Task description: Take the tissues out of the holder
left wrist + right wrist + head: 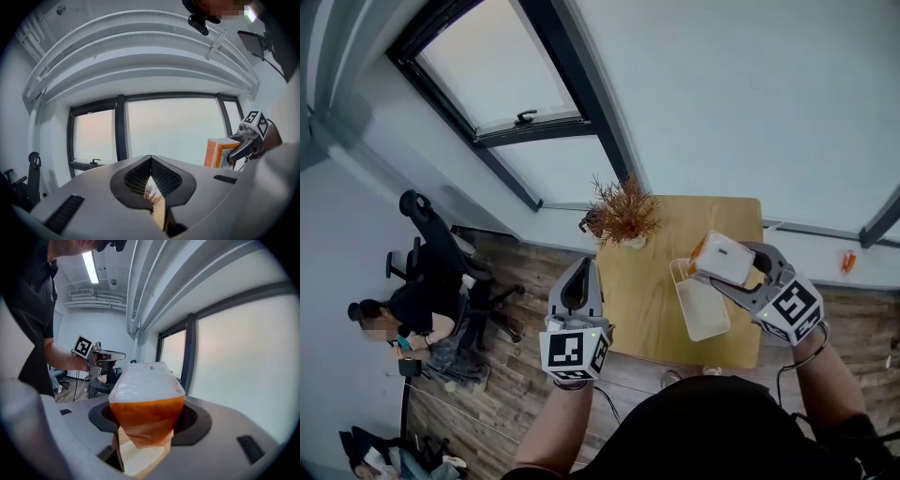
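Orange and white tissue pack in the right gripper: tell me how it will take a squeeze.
Probably soft: the orange and white plastic-wrapped tissue pack tapers where the right gripper clamps it. Likely light, since one end grip holds it aloft. Its glossy film may slip.

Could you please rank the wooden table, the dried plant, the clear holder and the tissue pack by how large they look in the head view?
1. the wooden table, clearly largest
2. the dried plant and the clear holder: these look about alike, so not ranked
3. the tissue pack: it looks smallest, though it is lifted nearer the camera, so this is unsure
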Action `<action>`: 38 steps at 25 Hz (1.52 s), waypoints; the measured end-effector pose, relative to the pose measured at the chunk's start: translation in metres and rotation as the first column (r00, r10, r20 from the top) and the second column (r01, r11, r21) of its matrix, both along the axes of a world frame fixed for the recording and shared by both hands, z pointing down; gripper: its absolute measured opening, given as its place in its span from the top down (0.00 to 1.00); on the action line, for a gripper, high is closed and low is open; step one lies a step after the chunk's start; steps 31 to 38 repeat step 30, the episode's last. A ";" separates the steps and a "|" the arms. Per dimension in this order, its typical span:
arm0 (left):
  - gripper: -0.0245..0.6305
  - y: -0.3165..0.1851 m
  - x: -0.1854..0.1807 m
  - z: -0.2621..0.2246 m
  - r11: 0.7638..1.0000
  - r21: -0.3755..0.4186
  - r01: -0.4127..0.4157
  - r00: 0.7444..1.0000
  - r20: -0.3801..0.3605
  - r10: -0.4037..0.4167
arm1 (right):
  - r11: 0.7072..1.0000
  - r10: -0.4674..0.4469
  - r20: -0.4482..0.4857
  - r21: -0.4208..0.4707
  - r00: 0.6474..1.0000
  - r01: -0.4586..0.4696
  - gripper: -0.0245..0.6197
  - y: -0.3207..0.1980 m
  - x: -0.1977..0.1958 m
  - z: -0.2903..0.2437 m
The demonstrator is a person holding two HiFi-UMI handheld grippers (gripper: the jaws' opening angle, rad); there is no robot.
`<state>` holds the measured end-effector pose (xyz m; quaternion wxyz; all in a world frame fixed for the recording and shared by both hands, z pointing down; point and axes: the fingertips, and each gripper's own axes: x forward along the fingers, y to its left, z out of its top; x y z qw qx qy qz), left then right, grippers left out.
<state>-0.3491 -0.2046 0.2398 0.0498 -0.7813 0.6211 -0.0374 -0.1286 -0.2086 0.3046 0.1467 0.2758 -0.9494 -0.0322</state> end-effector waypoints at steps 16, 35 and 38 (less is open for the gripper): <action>0.96 -0.008 0.003 -0.007 1.000 0.017 -0.014 1.000 -0.005 0.014 | 0.999 0.004 0.028 0.040 1.000 -0.005 0.52 -0.006 0.005 -0.016; 0.96 -0.015 0.008 -0.007 0.999 0.008 -0.045 0.999 -0.001 0.045 | 0.999 0.024 0.042 0.035 0.999 -0.026 0.52 -0.014 0.008 -0.021; 0.96 -0.015 0.008 -0.007 0.999 0.008 -0.045 0.999 -0.001 0.045 | 0.999 0.024 0.042 0.035 0.999 -0.026 0.52 -0.014 0.008 -0.021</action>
